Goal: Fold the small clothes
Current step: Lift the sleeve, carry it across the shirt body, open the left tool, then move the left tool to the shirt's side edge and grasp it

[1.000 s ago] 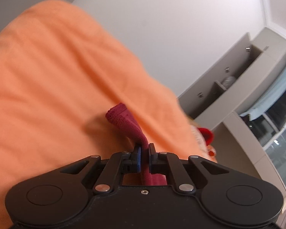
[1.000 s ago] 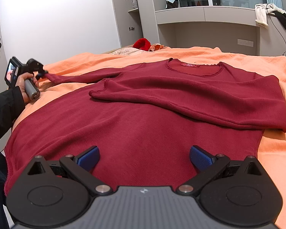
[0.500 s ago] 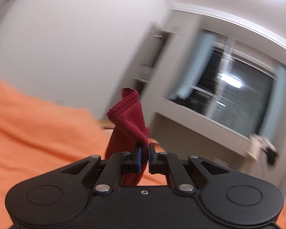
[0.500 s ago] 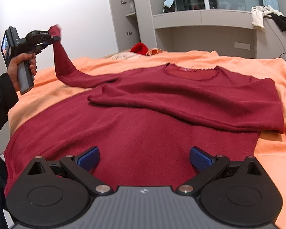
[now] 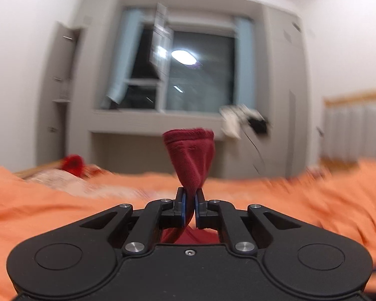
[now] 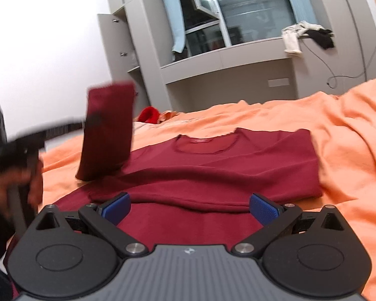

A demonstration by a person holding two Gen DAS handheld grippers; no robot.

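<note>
Fingers of your left gripper (image 5: 190, 195) pinched the sleeve (image 6: 107, 130), lifted above the bed (image 6: 338, 138); the sweater (image 6: 213, 170) lay flat there, and your right gripper (image 6: 189, 207) hovered over it, spread wide.

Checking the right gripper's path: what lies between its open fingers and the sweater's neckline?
In the right wrist view, only the sweater itself: its folded-over sleeve crosses between the right gripper and the neckline.
</note>
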